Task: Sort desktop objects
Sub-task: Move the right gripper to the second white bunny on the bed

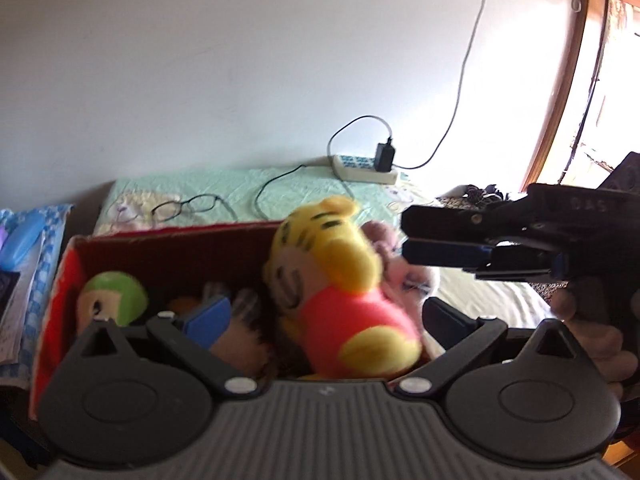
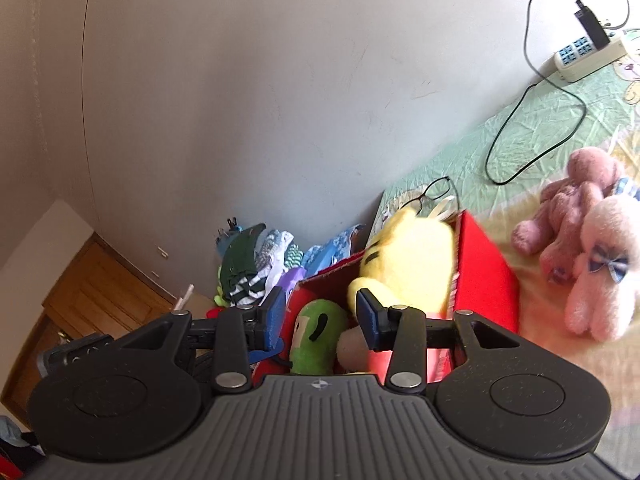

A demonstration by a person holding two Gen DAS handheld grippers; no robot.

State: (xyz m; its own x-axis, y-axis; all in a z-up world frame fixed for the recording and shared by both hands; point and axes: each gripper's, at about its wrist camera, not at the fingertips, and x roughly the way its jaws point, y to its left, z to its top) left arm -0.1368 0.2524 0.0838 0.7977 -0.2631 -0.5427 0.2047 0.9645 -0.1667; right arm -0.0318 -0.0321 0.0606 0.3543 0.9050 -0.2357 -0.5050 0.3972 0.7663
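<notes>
A yellow tiger plush [image 1: 332, 280] in a pink shirt sits tilted at the right end of the red cardboard box [image 1: 180, 236], blurred. My left gripper [image 1: 326, 318] is open wide, its blue pads either side of the tiger without touching it. Deeper in the box lies a green-headed doll [image 1: 116, 300]. My right gripper [image 1: 404, 238] hovers at the right, level with the tiger's head. In the right wrist view, the right gripper [image 2: 324, 316] is partly open with nothing in it, above the box [image 2: 484, 272]. Two pink plush toys [image 2: 576, 208] lie on the cloth to the right.
Glasses [image 1: 184, 206], a black cable and a power strip [image 1: 360, 168] lie on the green cloth behind the box. Folded clothes [image 2: 256, 264] are piled against the wall left of the box. A person's hand [image 1: 600, 344] holds the right gripper.
</notes>
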